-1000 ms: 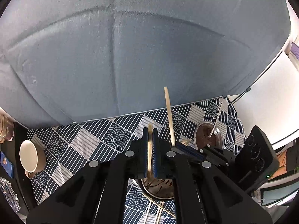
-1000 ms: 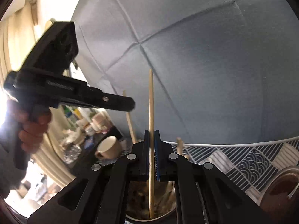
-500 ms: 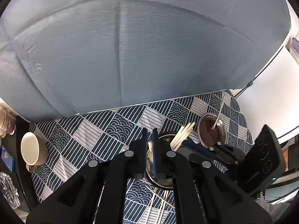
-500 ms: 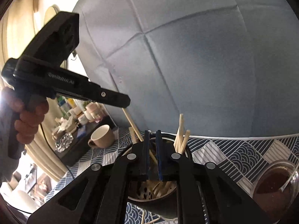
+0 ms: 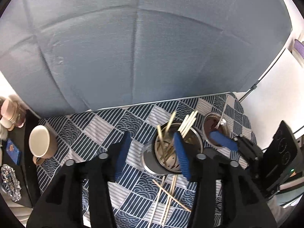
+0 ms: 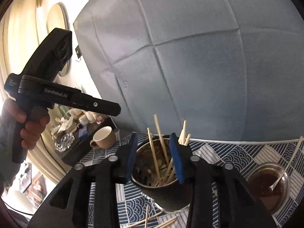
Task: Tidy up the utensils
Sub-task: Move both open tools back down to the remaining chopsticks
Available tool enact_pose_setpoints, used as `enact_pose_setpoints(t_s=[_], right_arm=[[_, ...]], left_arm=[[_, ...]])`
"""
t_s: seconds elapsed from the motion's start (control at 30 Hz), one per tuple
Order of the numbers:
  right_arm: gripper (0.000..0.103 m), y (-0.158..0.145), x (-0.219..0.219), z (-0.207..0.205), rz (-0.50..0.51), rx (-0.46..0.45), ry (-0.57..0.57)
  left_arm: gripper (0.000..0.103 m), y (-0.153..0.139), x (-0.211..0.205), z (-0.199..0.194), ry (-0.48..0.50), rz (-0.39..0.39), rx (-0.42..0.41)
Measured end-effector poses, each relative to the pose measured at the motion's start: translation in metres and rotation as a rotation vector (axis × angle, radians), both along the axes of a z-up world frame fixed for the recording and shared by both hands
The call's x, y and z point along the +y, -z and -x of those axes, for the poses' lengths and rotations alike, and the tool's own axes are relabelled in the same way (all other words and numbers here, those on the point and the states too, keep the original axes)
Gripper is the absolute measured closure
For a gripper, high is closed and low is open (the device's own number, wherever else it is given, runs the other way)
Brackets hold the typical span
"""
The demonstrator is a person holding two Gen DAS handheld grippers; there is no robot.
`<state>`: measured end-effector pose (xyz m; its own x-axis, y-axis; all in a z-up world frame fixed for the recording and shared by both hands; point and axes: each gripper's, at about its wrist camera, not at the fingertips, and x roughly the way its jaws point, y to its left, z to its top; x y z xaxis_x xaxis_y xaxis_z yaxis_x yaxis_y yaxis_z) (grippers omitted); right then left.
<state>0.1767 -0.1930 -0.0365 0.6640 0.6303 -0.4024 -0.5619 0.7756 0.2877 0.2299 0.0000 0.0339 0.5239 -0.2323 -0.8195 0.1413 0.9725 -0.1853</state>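
A metal utensil cup (image 5: 151, 162) stands on the patterned cloth with several wooden chopsticks (image 5: 187, 122) leaning in it. My left gripper (image 5: 152, 134) hovers above and just left of the cup; its jaws are opening and the pads press on nothing. In the right wrist view the cup (image 6: 167, 195) and its chopsticks (image 6: 158, 129) show between the blue pads of my right gripper (image 6: 153, 135), whose jaws are also opening with nothing gripped. Loose chopsticks (image 5: 167, 195) lie on the cloth in front of the cup. A hand (image 6: 28, 125) holds the left gripper (image 6: 114, 111) up at the left.
A glass bowl of brown sauce (image 5: 212, 127) with a spoon sits right of the cup. A beige mug (image 5: 40, 142) lies at the cloth's left edge. A dark side shelf (image 6: 85, 138) holds small items. A grey backdrop (image 5: 142, 57) rises behind the table.
A second ago each gripper was shut on an upright chopstick over the cup. Both chopsticks now stand in the cup, both sets of jaws have parted, and both grippers have drawn back.
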Motion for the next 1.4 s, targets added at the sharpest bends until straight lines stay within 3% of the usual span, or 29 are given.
enact_pose_setpoints(t_s=[0.07, 0.17, 0.4, 0.53, 0.63, 0.73, 0.9, 1.07, 1.4], right_arm=[[0.059, -0.001, 0.000, 0.005, 0.006, 0.001, 0.001], [0.054, -0.001, 0.001, 0.011, 0.008, 0.019, 0.003], [0.038, -0.002, -0.001, 0.024, 0.036, 0.039, 0.032], [0.031, 0.001, 0.000, 0.028, 0.069, 0.051, 0.044], [0.026, 0.004, 0.002, 0.029, 0.089, 0.076, 0.043], [0.020, 0.006, 0.005, 0.033, 0.105, 0.091, 0.029], [0.019, 0.012, 0.010, 0.043, 0.183, 0.112, 0.017], [0.019, 0.026, 0.010, 0.052, 0.233, 0.159, 0.004], [0.019, 0.090, 0.017, 0.064, 0.384, 0.316, -0.026]], left_arm=[[0.049, 0.003, 0.006, 0.007, -0.011, 0.004, 0.008], [0.035, 0.009, 0.017, 0.016, -0.032, 0.026, 0.016], [0.028, 0.035, 0.037, 0.032, -0.077, 0.045, 0.074], [0.023, 0.055, 0.039, 0.039, -0.059, 0.010, 0.121], [0.014, 0.067, 0.042, 0.045, -0.085, -0.031, 0.107], [0.013, 0.086, 0.042, 0.050, -0.092, -0.058, 0.119], [0.012, 0.126, 0.035, 0.055, -0.059, -0.074, 0.202], [0.009, 0.160, 0.018, 0.062, 0.008, -0.142, 0.237], [0.009, 0.213, -0.008, 0.069, 0.103, -0.252, 0.315]])
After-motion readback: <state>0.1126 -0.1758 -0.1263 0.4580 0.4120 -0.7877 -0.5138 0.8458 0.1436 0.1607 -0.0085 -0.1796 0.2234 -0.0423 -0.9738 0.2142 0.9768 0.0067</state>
